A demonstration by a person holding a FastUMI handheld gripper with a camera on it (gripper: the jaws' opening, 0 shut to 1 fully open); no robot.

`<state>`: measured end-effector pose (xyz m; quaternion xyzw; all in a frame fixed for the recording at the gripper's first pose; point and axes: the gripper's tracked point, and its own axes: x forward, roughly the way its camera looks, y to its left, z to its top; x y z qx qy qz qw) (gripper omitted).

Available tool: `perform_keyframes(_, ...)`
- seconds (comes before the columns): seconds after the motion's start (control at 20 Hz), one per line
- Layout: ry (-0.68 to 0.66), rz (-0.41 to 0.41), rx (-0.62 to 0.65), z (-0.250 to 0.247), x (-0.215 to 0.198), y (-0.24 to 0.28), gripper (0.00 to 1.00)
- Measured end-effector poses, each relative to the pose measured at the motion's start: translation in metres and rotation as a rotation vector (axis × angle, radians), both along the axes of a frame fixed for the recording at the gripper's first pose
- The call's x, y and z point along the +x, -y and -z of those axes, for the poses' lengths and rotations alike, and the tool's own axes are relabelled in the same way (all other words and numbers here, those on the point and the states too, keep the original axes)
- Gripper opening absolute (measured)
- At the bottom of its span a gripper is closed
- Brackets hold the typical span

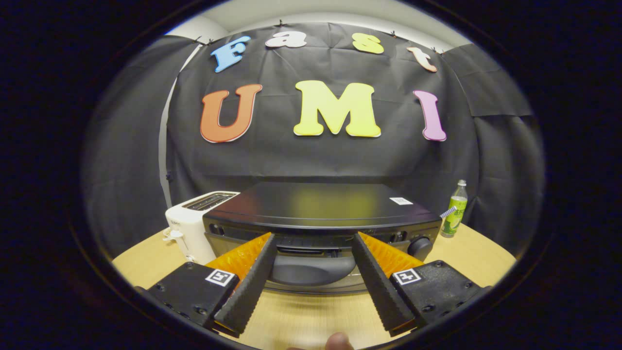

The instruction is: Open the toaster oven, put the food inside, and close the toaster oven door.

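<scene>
Toaster oven (320, 204) top glossy; table (311, 316) matt wood; toaster (189, 228) smooth plastic.

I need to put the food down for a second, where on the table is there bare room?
Bare wood lies before the toaster oven, under the open gripper. Another patch sits between oven and green bottle. The white toaster crowds the oven's other side.

No legible text on any object.
</scene>
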<state>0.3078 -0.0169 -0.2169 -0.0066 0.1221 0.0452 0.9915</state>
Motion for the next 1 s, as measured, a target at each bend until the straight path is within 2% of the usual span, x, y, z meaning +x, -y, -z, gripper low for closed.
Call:
perform_keyframes(0.65,-0.156,-0.028,-0.063,0.043,-0.081,0.006,1.0)
perform_keyframes(1.0,-0.317,-0.039,-0.004,0.088,-0.113,0.011,1.0)
